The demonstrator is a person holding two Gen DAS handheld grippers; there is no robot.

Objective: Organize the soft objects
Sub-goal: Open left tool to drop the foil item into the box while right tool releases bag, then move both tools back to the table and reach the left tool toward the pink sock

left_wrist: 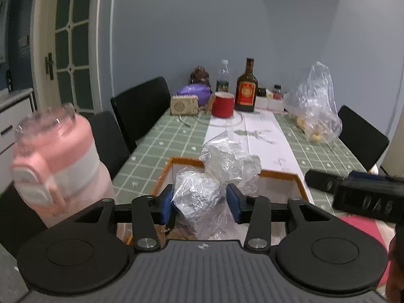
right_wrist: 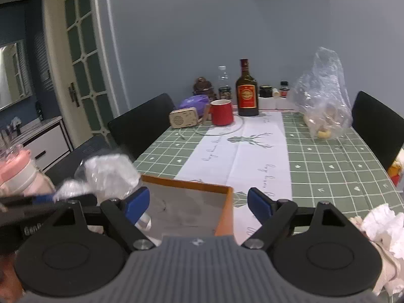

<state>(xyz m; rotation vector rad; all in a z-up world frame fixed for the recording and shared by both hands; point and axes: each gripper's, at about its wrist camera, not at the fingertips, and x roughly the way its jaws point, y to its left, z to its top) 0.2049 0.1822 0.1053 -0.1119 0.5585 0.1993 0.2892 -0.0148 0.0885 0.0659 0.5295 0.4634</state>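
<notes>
Over the orange-rimmed box, I'm holding the crumpled plastic bag in my left hand-held gripper; my right hand-held gripper is hanging wide and empty beside it.

A box stands at the table's near edge, a crumpled plastic bag over it between the left gripper's fingers, a water bottle to its left. At the far end a mug sits between a small radio and a liquor bottle. A bag of food lies toward the far right, crumpled tissue at the near right.
</notes>
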